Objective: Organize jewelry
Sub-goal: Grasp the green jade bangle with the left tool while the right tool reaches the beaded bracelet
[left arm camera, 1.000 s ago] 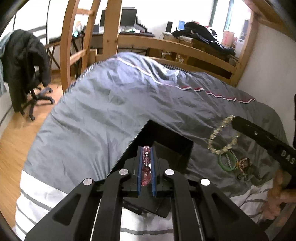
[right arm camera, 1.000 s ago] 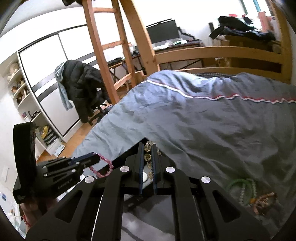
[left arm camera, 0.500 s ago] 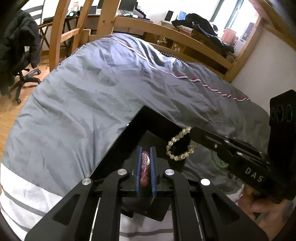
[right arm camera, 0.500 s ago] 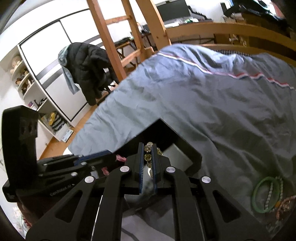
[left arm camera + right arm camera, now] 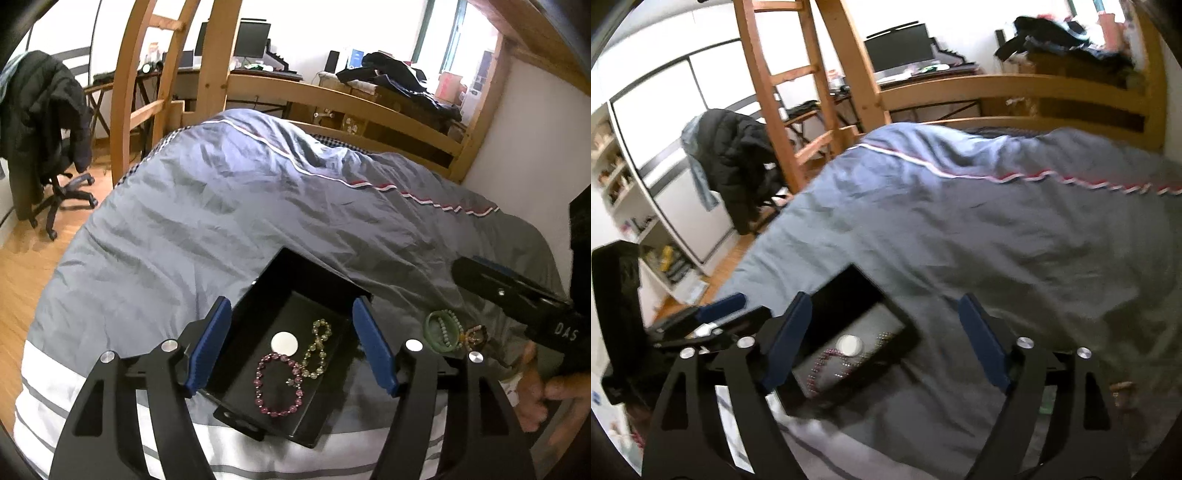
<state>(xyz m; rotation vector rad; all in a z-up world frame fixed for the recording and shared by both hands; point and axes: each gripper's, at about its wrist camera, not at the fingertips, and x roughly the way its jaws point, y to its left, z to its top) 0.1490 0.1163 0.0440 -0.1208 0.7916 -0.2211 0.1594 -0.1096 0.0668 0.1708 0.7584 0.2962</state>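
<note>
Both grippers, left gripper [image 5: 291, 347] and right gripper [image 5: 886, 339], just sprang wide, empty. Grey duvet [image 5: 221, 206] covers a wooden-framed bed [image 5: 332, 99]. On it, the black box [image 5: 258, 295] holds a pink bracelet [image 5: 277, 384], a pale bracelet [image 5: 317, 347] and a white disc [image 5: 284, 343].

A lived-in bedroom in a home: a pale wooden loft-bed frame with a ladder [image 5: 783, 92] stands over a rumpled grey duvet with a red-and-white stripe [image 5: 258, 192]. Beyond its rail sits a desk with a dark computer monitor [image 5: 251, 38], and a black padded jacket hangs over a wheeled office chair [image 5: 44, 122] on a warm wooden plank floor [image 5: 22, 273]; white sliding wardrobe doors [image 5: 665, 122] line one wall
</note>
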